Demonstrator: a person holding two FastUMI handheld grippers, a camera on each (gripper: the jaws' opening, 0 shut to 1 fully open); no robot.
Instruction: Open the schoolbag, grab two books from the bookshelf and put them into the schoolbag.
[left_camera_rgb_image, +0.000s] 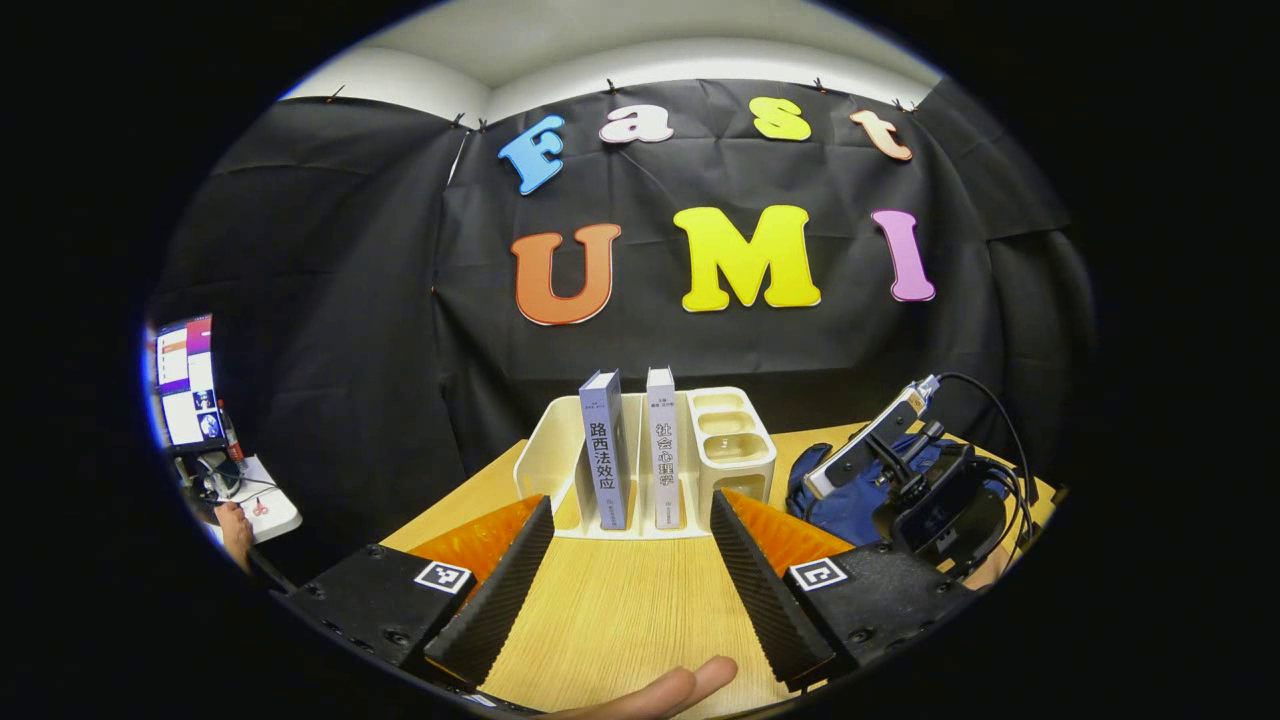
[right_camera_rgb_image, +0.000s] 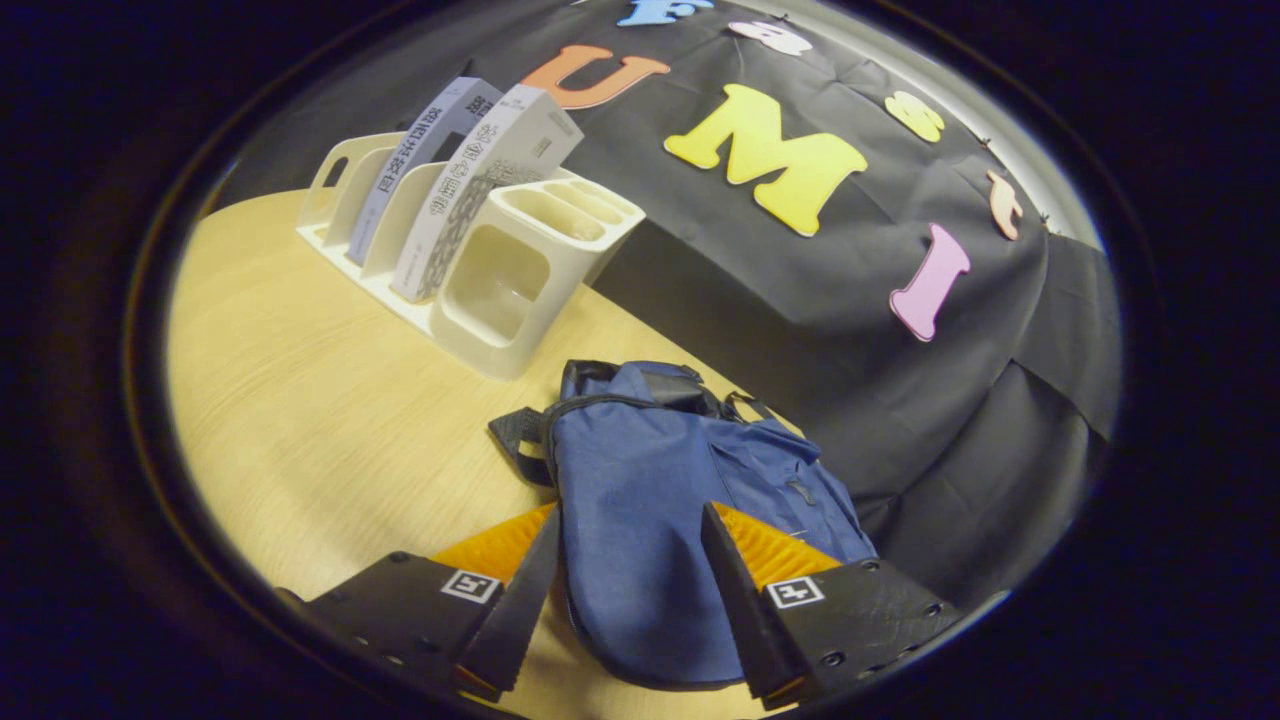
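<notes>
A white bookshelf (left_camera_rgb_image: 560, 450) stands at the back of the wooden table with two upright books, a lavender-grey one (left_camera_rgb_image: 605, 450) and a white one (left_camera_rgb_image: 662, 450). My left gripper (left_camera_rgb_image: 630, 500) is open, level with the table and facing these books from a short way off. The blue schoolbag (right_camera_rgb_image: 640, 500) lies flat on the table to the right of the shelf. My right gripper (right_camera_rgb_image: 630, 510) hovers open over it, with the bag's cloth showing between the fingers. In the left gripper view, the right gripper (left_camera_rgb_image: 920, 480) covers most of the schoolbag (left_camera_rgb_image: 840, 505).
The bookshelf (right_camera_rgb_image: 500, 290) has empty pen compartments (left_camera_rgb_image: 735, 425) on its bag side. A person's finger (left_camera_rgb_image: 670, 690) shows at the near table edge (left_camera_rgb_image: 620, 620). A monitor (left_camera_rgb_image: 185, 385) and a small side table (left_camera_rgb_image: 265, 510) stand far left. Black cloth walls close the back.
</notes>
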